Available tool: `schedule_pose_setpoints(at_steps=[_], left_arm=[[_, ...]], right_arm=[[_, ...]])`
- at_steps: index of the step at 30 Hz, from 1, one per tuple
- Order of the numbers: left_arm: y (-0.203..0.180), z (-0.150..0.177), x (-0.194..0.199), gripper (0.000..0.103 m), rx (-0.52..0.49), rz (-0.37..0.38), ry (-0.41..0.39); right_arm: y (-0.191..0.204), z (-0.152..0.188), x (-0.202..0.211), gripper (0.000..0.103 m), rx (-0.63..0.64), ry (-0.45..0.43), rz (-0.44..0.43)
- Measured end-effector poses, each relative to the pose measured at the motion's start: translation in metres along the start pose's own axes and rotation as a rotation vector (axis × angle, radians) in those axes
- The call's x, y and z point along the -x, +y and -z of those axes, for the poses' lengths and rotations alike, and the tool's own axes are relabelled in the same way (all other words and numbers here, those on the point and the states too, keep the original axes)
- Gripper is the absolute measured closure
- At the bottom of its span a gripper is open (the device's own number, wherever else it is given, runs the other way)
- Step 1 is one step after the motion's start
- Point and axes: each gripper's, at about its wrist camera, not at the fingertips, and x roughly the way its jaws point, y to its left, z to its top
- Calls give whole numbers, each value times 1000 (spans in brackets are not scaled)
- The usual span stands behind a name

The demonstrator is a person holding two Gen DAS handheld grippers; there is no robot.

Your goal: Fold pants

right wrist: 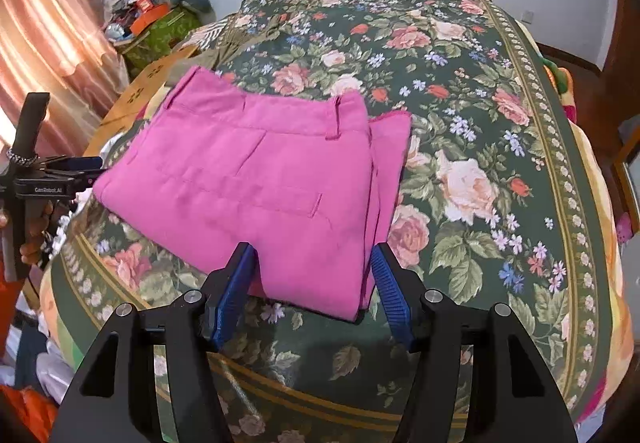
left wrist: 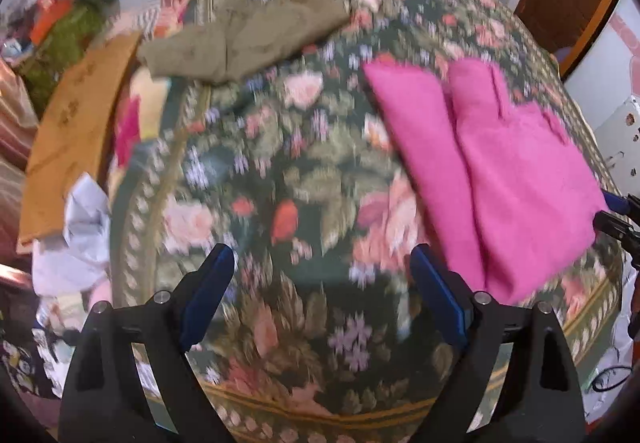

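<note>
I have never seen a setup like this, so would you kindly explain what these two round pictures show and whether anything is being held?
A person holds a two-finger gripper in each hand, each with a wide-angle camera looking along its fingers. One picture looks past the left gripper, open over a floral bedspread. The other looks past the right gripper, open around the near edge of folded pink pants, not clamping them. Olive pants lie farther back. Nothing is held.

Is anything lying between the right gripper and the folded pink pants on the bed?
Nothing visible. The right gripper stands open over the near edge of the pink pants, with only bare floral bedspread around that edge. The olive garment lies well beyond, and the left gripper is open off to the side.
</note>
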Motion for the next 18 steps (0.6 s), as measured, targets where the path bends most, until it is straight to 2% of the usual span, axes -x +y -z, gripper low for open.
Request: schedule_pose_setpoints(at_steps=[6,9,11,14,16,18], left_arm=[[-28,-41,22,12,-47,64,-111],[-49,-58,22,15,-97,120,-150],[-62,-66,16,29,-129,153,-147],[-76,-73,-4,52,-163,180,-95],[-83,-75,-20,67,-176,179,-60],[-86,-75,-30,69,-173,177,-51]], right_arm=[[-6,-24,6,46,-9,-63,18],[-8,-36,0,46,20,-62,-2],[-9,-43,-7,46,43,-61,-9],[-10,-53,-20,50,60,-51,-15],[-12,-59,-30,59,66,-48,-14],[-14,-62,-36,66,68,-44,-11]])
